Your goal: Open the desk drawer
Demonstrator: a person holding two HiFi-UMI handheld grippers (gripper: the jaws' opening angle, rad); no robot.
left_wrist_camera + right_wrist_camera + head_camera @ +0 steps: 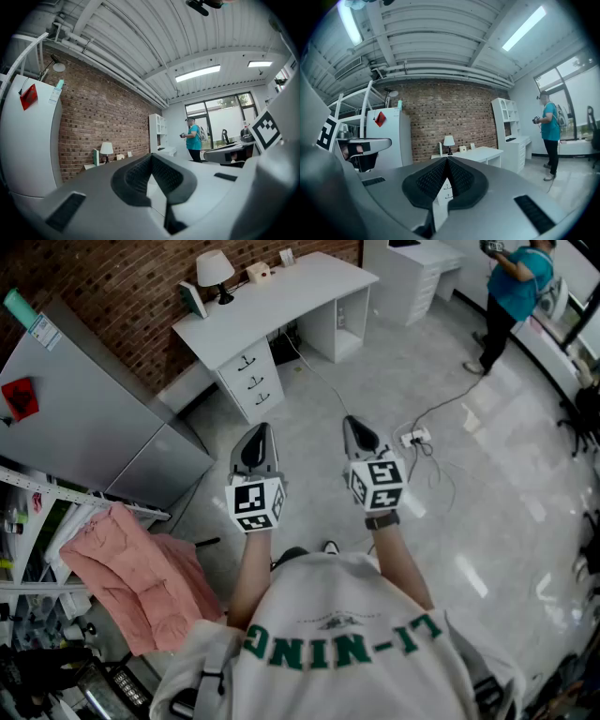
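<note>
The left gripper (259, 430) and right gripper (355, 426) are clenched empty, aimed level at the far desk (281, 296) drawers (251, 381), apparently for the approach.

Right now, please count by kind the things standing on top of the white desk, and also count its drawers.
drawers: 3
lamp: 1
green card: 1
small box: 1
small white frame: 1
Total: 7
</note>
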